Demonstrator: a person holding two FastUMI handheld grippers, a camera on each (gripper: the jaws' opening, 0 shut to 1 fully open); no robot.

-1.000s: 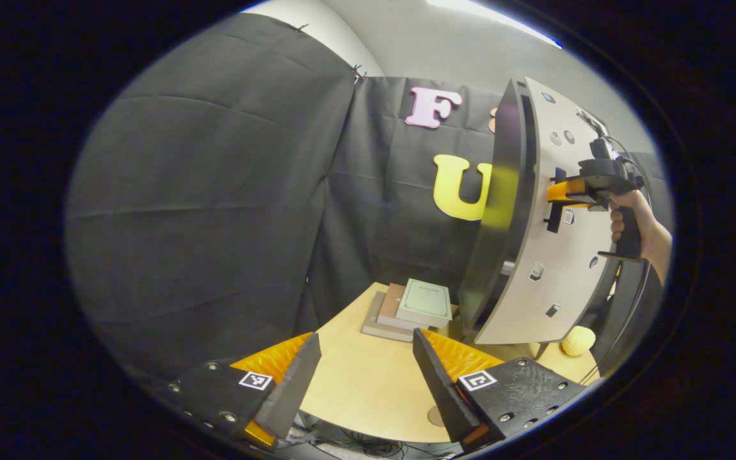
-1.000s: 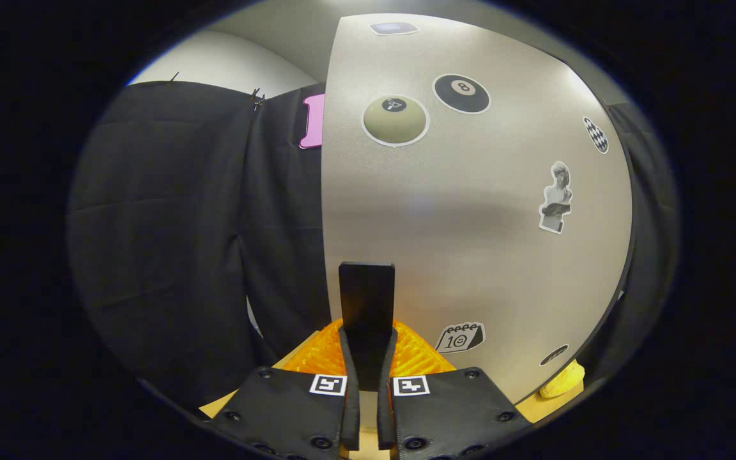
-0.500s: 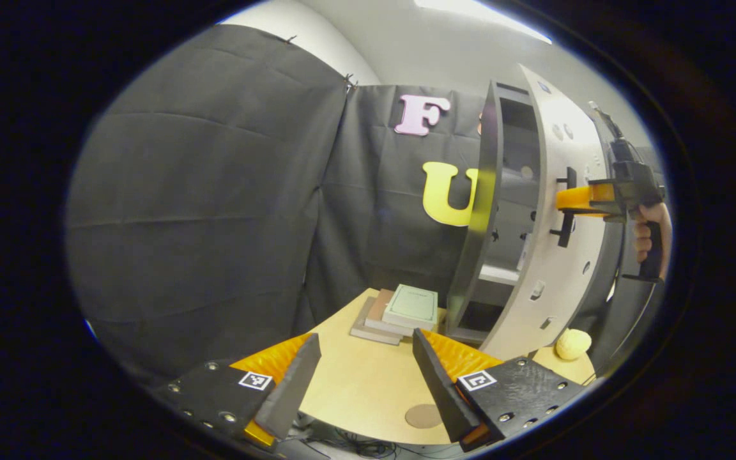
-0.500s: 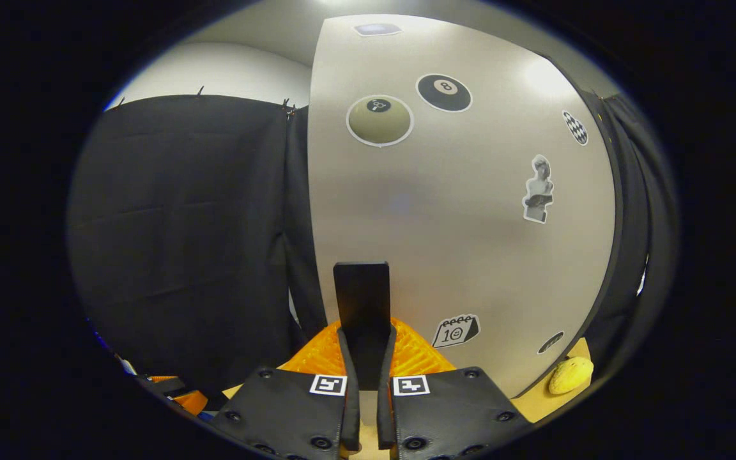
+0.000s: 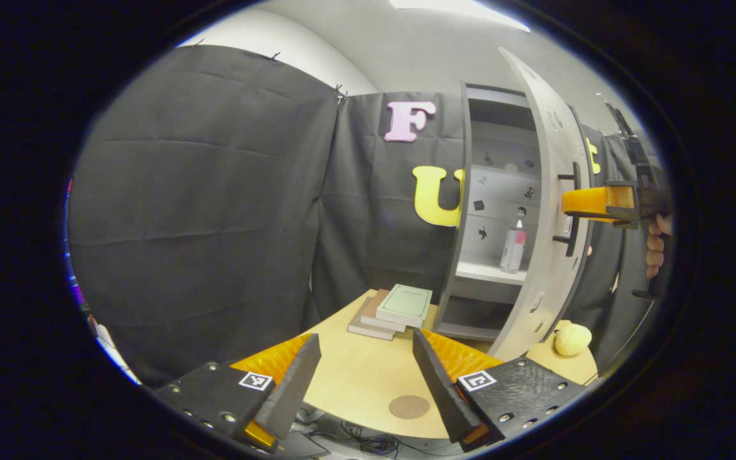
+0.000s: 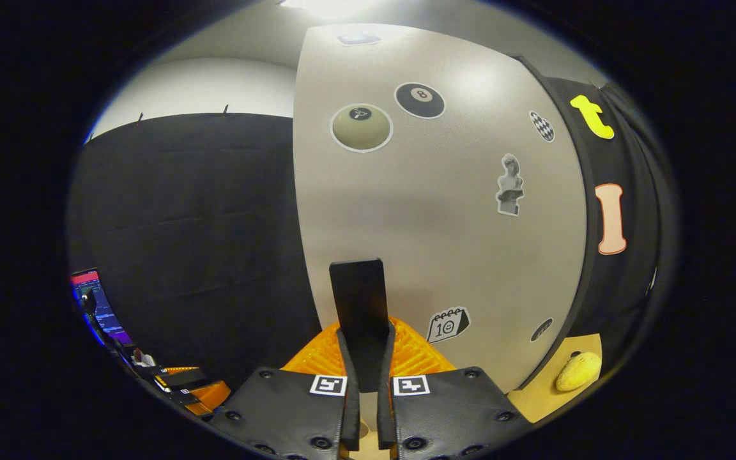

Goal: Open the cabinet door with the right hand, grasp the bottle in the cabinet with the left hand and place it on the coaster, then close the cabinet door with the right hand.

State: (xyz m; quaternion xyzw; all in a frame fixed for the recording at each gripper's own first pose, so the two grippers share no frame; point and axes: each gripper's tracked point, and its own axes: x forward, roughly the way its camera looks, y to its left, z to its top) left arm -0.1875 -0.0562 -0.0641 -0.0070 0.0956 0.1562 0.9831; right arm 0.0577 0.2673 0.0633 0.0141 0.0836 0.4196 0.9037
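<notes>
Right gripper [image 6: 368, 358] jaws clenched on door handle [image 6: 358, 300]; left gripper [image 5: 361, 377] jaws released, lower frame; bottle [image 5: 513, 246] on cabinet shelf [image 5: 489, 273].

I am reading an "8" on the black billiard-ball sticker [image 6: 420, 100] on the cabinet door [image 6: 432, 249]; I am also making out "10" on the calendar sticker [image 6: 448, 324] lower down; nothing else is coming through legibly.
</notes>
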